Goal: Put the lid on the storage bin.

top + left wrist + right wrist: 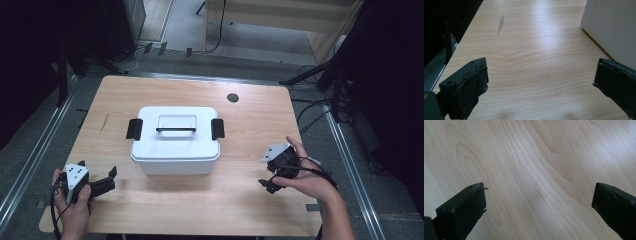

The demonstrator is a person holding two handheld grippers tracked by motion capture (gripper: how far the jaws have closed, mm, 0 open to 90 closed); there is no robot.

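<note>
I have the white lidded box (pixel 175 142) sitting in the centre of the high view, on the wooden table (pixel 250 210), lid on, with a black latch (pixel 134 128) on its left end and another black latch (pixel 217 129) on its right end, both lying against the lid, and a handle (pixel 176 129) flat on top. My left gripper (pixel 97 172) sits at the lower left of that frame and my right gripper (pixel 265 184) at the lower right, each well apart from the box. Both stand with jaws spread wide and nothing between them; in the left gripper view I see bare wood between the jaws and a white wall of the box (pixel 611 27) at the upper right, while the right gripper view looks down on plain wood grain. I judge this as the approach step: nothing is touched yet, and the box looks closed. The next move, as I read it, calls for bringing each gripper in toward its own end of the box and lining the jaws up on a latch, so the clips can be flipped before the lid is lifted.
</note>
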